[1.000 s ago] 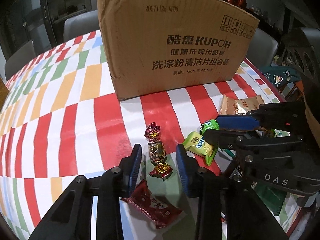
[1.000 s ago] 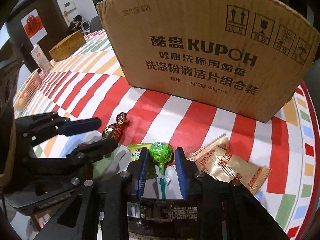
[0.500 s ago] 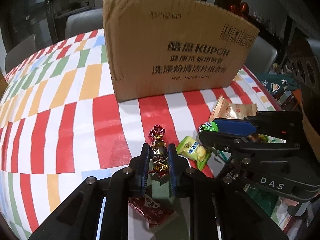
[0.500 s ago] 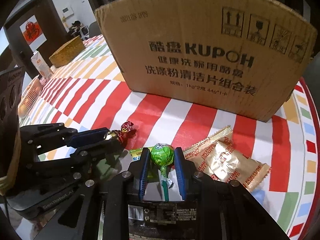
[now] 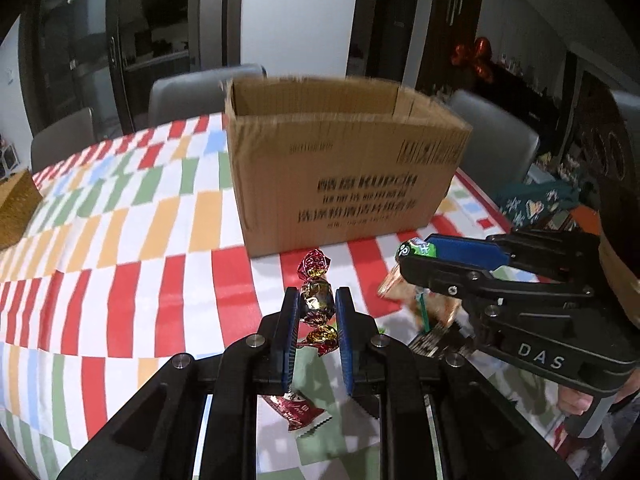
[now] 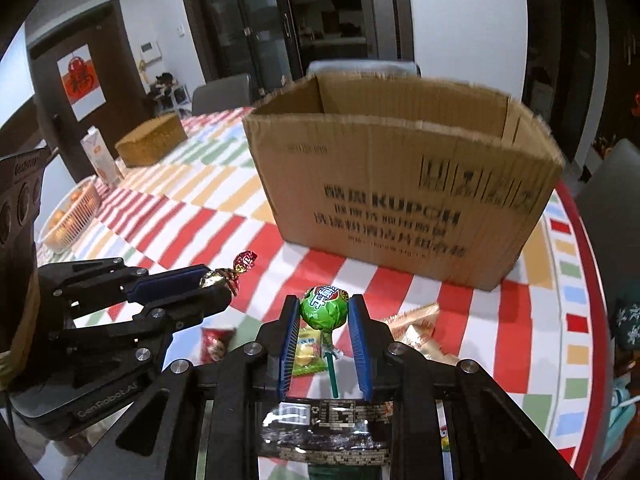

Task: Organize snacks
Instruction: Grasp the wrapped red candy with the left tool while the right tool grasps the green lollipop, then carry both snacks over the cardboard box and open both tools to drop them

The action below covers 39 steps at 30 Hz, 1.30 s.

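Note:
My left gripper [image 5: 317, 300] is shut on a foil-wrapped candy [image 5: 316, 298] with red twisted ends, held above the table. It also shows in the right wrist view [image 6: 218, 280]. My right gripper [image 6: 324, 312] is shut on a green lollipop [image 6: 325, 307] by its head, stick hanging down. It shows in the left wrist view [image 5: 418, 254] too. An open cardboard box [image 5: 340, 168] stands ahead on the striped tablecloth [image 5: 120, 240]; its inside floor is hidden. A red packet [image 5: 298, 410], a yellow-green candy [image 6: 308, 354] and a tan biscuit packet [image 6: 420, 330] lie on the table below.
A woven basket [image 6: 152, 144], a carton [image 6: 100, 158] and a white fruit basket [image 6: 68, 220] stand at the far left. Grey chairs [image 5: 200, 92] ring the table behind the box. The table's red edge [image 6: 588, 320] curves at the right.
Both grippers have lifted with their candies held. The views now sit higher, so the box's open top shows. The foil candy has left the table.

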{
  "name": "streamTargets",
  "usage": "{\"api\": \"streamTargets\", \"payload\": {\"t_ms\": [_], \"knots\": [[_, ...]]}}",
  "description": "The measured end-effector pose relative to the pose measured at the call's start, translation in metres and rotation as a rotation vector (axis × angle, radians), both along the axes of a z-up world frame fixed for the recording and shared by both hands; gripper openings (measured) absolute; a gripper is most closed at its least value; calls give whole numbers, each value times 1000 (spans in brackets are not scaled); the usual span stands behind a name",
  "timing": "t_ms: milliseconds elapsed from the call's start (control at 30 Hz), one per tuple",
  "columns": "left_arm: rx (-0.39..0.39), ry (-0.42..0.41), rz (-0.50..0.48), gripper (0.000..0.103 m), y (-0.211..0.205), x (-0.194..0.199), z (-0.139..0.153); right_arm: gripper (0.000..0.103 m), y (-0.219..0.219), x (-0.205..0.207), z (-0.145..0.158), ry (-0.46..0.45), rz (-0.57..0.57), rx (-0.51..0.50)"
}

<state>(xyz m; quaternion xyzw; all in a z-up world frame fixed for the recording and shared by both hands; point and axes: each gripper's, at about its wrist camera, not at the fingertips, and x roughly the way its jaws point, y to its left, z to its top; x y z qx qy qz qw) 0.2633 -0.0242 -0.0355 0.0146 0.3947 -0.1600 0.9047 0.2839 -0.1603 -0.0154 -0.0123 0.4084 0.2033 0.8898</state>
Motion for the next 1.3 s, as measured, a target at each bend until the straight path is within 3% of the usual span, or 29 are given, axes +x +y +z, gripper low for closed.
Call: {"api": "streamTargets", "payload": {"t_ms": [400, 733, 1300], "knots": [[-43, -168, -6, 19, -4, -20, 68, 26, -12, -20, 59, -131, -16, 56], [-65, -273, -7, 19, -11, -12, 111, 26, -27, -21, 107, -241, -57, 88], [-38, -325, -7, 19, -26, 45, 147, 26, -45, 25, 155, -329, -98, 79]]}}
